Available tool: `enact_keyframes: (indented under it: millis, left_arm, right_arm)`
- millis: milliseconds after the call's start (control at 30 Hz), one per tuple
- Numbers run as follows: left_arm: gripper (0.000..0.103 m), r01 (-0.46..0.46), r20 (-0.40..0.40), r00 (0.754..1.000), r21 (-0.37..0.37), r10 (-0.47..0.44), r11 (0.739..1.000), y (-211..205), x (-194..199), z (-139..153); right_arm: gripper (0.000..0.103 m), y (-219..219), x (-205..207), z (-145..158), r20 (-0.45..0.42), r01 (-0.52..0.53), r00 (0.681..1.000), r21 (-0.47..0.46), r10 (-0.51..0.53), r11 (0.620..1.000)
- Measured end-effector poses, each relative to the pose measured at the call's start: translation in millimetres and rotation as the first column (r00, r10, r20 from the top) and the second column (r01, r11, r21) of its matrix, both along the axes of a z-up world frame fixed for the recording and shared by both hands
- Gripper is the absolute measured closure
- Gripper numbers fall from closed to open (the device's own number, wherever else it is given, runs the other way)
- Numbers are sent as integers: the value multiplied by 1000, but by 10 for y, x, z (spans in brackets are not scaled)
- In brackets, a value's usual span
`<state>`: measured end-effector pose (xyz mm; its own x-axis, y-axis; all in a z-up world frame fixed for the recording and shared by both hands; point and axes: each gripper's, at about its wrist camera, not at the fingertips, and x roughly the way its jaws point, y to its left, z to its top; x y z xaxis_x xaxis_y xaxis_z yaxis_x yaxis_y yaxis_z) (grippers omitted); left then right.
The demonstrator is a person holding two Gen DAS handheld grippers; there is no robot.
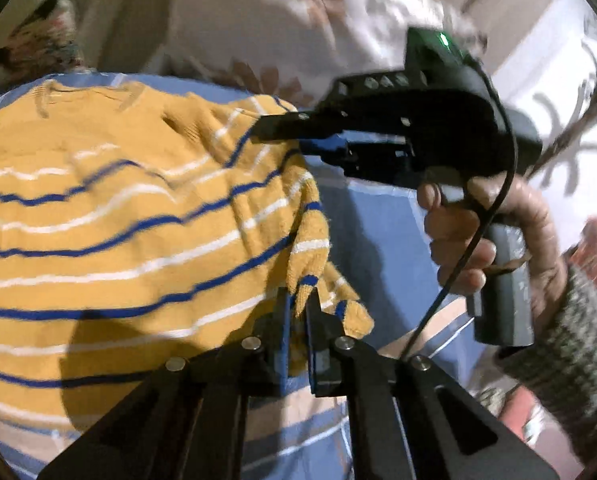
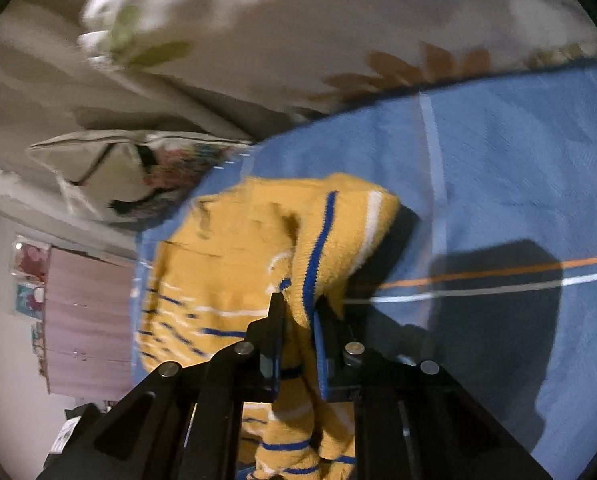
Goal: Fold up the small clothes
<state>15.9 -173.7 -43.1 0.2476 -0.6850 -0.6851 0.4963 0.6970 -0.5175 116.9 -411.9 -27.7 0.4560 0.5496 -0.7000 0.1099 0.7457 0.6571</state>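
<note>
A small yellow knit sweater (image 1: 110, 216) with blue and white stripes lies on a blue bedsheet (image 1: 382, 216). My left gripper (image 1: 298, 300) is shut on the sweater's right edge, a fold of knit pinched between its blue pads. My right gripper (image 1: 270, 130) shows in the left wrist view, held in a hand, its fingers at the sweater's upper right edge. In the right wrist view my right gripper (image 2: 298, 312) is shut on a raised fold of the sweater (image 2: 234, 248), which hangs down between the fingers.
A white floral pillow (image 1: 282, 28) lies beyond the sweater. The blue sheet (image 2: 498, 168) has white and orange lines. A beige cushion (image 2: 110, 160) and a pink cupboard (image 2: 86, 320) are at the left in the right wrist view.
</note>
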Motion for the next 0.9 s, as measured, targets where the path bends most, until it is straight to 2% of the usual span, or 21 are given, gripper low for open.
enact_keyframes:
  millis: [100, 200, 367, 467, 567, 700, 900]
  left_arm:
    - [97, -65, -19, 998, -80, 64, 995, 444, 64, 172]
    - [97, -141, -52, 989, -150, 135, 979, 962, 129, 277]
    - [97, -283, -121, 958, -222, 261, 933, 1873, 203, 286]
    - [97, -346, -158, 936, -239, 316, 907, 2289, 184, 225]
    - [97, -420, -216, 902, -242, 373, 875, 2749, 164, 68]
    - [97, -480, -285, 866, -243, 411, 843, 3132, 158, -114]
    - [97, -497, -296, 855, -240, 425, 834, 3448, 136, -177]
  right_arm:
    - [89, 269, 112, 219, 21, -29, 999, 23, 29, 999]
    - [89, 681, 290, 394, 33, -68, 997, 42, 66, 997]
    - [89, 1518, 652, 501, 30, -157, 987, 2, 157, 988]
    - [89, 1979, 864, 404, 0, -198, 980, -8, 198, 980]
    - [89, 2453, 1042, 271, -35, -247, 969, -31, 246, 968]
    - [89, 2905, 1204, 77, -77, -289, 956, -78, 284, 954]
    - [89, 3274, 1349, -123, -109, -311, 948, -113, 299, 944]
